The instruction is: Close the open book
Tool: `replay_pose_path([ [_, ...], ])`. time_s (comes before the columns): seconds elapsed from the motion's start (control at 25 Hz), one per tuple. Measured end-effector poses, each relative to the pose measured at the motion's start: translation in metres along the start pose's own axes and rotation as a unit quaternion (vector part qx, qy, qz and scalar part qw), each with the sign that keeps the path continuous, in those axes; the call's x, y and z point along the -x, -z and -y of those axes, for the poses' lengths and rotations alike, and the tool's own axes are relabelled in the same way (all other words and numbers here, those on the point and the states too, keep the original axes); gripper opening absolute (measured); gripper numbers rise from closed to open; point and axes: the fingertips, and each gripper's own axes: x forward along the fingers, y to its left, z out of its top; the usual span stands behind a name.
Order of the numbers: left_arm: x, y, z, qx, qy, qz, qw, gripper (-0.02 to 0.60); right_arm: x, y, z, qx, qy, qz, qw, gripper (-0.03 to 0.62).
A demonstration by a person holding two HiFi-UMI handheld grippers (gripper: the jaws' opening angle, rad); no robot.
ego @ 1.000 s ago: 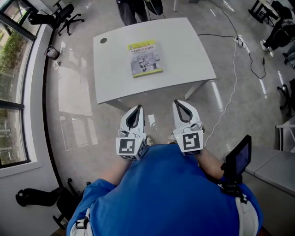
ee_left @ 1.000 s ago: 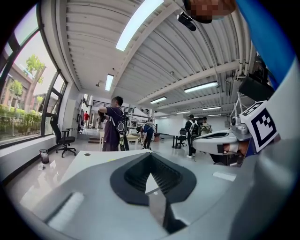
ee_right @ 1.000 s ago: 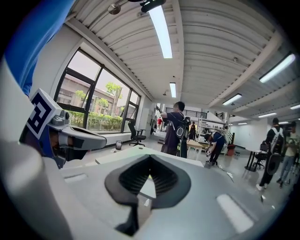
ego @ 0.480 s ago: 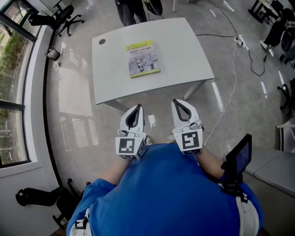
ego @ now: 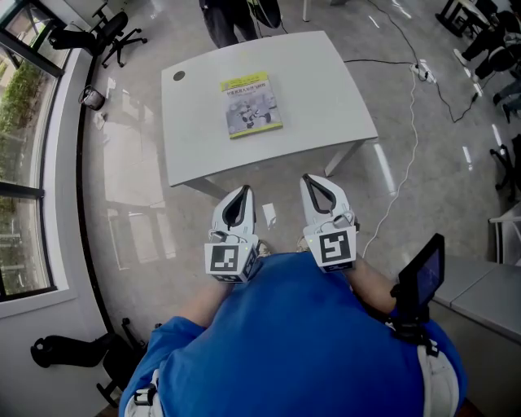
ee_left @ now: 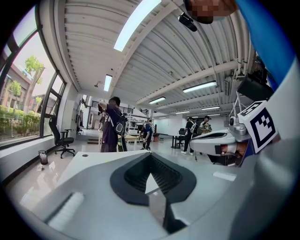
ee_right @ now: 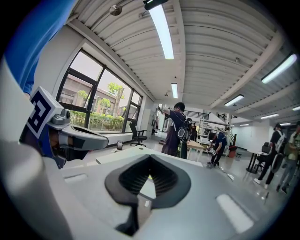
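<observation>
Two-handed, held the left claw (ego: 242, 190) and the right claw (ego: 308, 178) side by side just short of the near edge of the white tabletop (ego: 326, 89), each one's jaws pressed together on nothing, no gap left between them in either gripper view. Found the book (ego: 252, 105) lying flat toward the far middle of that tabletop, yellow-banded cover up and looking closed, well apart from both claws. Spotted a person (ego: 232, 20) in dark clothes standing at the far edge, a black office chair (ego: 102, 32) by the window (ego: 24, 163), and a white cable (ego: 413, 114) trailing across the floor (ego: 440, 187) on the right.
</observation>
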Motion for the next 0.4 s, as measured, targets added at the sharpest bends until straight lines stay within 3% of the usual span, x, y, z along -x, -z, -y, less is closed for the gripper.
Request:
replay_pose_path([
  [0.4,-0.0038,-0.0026,-0.0030,0.005,-0.001,-0.001,1.0000,0.006,-0.0041,-0.0019,0.0013,0.002,0.004,0.000,1.000,0.003],
])
